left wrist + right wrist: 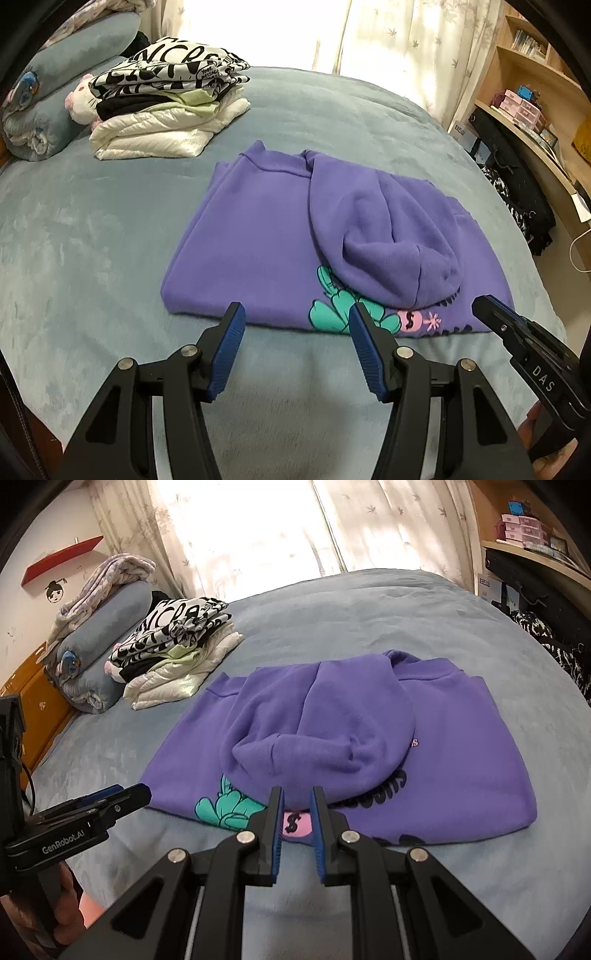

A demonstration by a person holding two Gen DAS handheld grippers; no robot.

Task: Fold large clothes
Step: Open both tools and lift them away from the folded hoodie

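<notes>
Left wrist view: left gripper (pixel 295 314) fingers spread, nothing between them, above the near edge of the folded purple hoodie (pixel 258 236) lying on the bed (pixel 92 221). Right wrist view: right gripper (pixel 297 799) fingers nearly together, a narrow gap, empty, hoodie just beyond; stack of folded clothes (pixel 173 646) further back left.

The hood (pixel 317 727) of the purple hoodie (pixel 258 236) covers most of the print (pixel 236 808) at lower centre. The lettering (pixel 391 779) is partly hidden and cannot be read. At the upper right, the shelf (pixel 535 74) is cut by the frame edge.
</notes>
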